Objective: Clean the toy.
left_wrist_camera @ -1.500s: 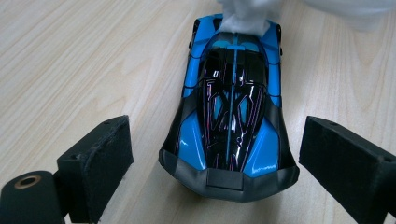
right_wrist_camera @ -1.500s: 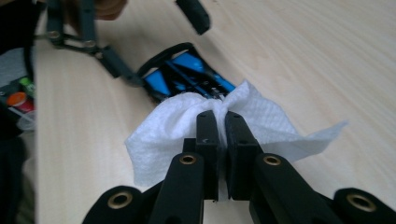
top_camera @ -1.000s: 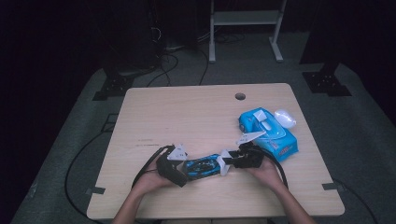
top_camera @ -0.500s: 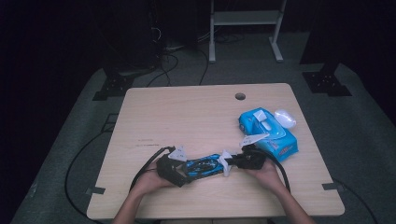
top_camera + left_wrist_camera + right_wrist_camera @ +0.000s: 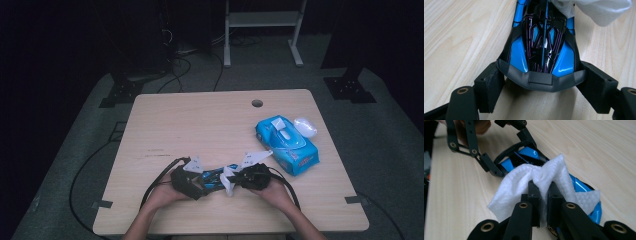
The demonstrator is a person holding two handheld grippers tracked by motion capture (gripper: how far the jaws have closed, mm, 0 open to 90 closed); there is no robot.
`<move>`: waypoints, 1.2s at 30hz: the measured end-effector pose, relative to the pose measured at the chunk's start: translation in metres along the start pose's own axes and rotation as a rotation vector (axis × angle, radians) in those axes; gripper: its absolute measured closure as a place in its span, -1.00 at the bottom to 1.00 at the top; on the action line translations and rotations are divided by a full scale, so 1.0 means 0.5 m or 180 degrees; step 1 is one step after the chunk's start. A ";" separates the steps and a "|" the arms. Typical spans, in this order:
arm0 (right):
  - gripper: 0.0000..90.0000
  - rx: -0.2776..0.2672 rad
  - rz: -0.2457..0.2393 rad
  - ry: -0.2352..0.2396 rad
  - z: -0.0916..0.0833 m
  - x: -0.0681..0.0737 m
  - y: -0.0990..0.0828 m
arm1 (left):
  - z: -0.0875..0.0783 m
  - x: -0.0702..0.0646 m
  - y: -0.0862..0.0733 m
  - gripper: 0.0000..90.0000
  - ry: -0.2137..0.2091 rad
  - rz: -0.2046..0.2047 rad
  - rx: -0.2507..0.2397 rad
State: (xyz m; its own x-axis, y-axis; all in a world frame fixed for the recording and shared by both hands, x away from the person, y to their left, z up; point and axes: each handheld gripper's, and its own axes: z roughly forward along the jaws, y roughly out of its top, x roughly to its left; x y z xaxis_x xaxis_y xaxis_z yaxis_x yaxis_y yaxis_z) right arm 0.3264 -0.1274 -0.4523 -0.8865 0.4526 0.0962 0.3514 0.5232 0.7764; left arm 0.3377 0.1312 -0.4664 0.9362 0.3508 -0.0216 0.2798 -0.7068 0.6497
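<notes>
Toy car (image 5: 544, 47), blue and black, lies on the table (image 5: 200, 120) between my two grippers, its dark bumper end wedged between the left gripper's (image 5: 541, 87) jaws. Those jaws have just been closing and now press on the car's sides at that end, so it's pinned for wiping. My right gripper (image 5: 543, 191) has its jaws pressed together on a white wipe (image 5: 524, 185), bunched up and sitting on the car's roof just ahead of the jaw tips.

Changed since a second ago: right jaws were still apart, now they've shut on the wipe; right hand slid in from the wipe pack side toward the car. Left hand stayed put. Means, I'd say, pick-up is done and the rubbing stroke along the body is the step in hand.

Room: the blue wipe pack (image 5: 287, 145) is off to the right of my right gripper, apart from it, with a small white thing (image 5: 305, 126) beside it. Ahead of both jaws is bare wood, plenty of space. Near table edge is close behind my hands (image 5: 165, 192), so strokes should run sideways or forward, not back. Cables trail left and right off the edge.
</notes>
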 end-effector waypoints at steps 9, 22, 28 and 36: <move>0.86 0.0106 0.0101 -0.0372 -0.026 -0.039 -0.031 | 0.002 -0.003 0.001 -0.46 0.0034 0.0005 -0.0013; 0.85 0.0110 0.0087 -0.0406 -0.025 -0.034 -0.028 | 0.006 -0.007 0.001 -0.45 0.0074 0.0001 -0.0051; 0.84 -0.0033 0.0101 -0.0186 -0.009 -0.011 -0.020 | 0.006 -0.008 0.000 -0.45 0.0091 0.0009 -0.0050; 0.84 0.0056 0.0202 -0.0382 -0.024 -0.038 -0.031 | 0.006 -0.008 0.001 -0.45 0.0099 0.0033 -0.0042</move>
State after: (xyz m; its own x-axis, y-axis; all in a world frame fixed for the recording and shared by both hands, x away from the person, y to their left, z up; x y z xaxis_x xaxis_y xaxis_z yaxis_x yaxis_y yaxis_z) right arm 0.3342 -0.1527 -0.4589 -0.8203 0.5678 0.0686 0.4117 0.5030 0.7599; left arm 0.3346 0.1277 -0.4683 0.9319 0.3625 0.0089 0.2670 -0.7025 0.6597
